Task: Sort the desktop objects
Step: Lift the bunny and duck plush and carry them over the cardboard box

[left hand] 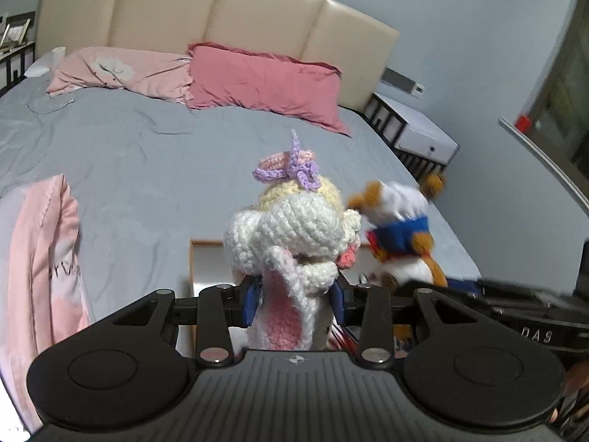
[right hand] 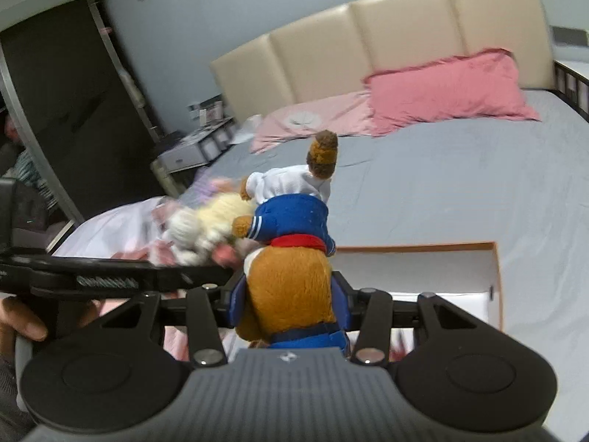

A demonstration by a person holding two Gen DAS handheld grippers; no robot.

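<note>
- Left wrist view: left tool [left hand: 294,300] pinching a white crocheted doll with a cream cap and a lilac-and-pink yarn bow [left hand: 294,228], blue pads [left hand: 251,302] pressed against both sides of its lower body, doll upright and lifted clear of the grey-sheeted bed [left hand: 147,169].
- Just right of the crocheted doll, touching or nearly touching its head: a brown plush animal in a blue sailor jacket and white hat [left hand: 399,235], blurred, with the black frame of the right tool [left hand: 515,305] below it; grip not visible from here.
- Behind the crocheted doll, low on the bed: an open white box with an orange rim [left hand: 206,261].
- Farther behind the doll: two pink pillows [left hand: 257,81] against a cream padded headboard [left hand: 221,11]; left of the doll, a pale pink folded blanket [left hand: 44,258].
- Right wrist view: right tool [right hand: 289,300] clamped on the brown plush animal [right hand: 291,276], blue pads against its brown body, hat pointing away from the camera.
- Left of the plush animal, close against it: the crocheted doll [right hand: 206,228], blurred, above the left tool's black frame [right hand: 110,276]; a hand [right hand: 18,328] on that tool's handle.
- Right of the plush animal, on the bed [right hand: 460,191]: the white box [right hand: 416,272].
</note>
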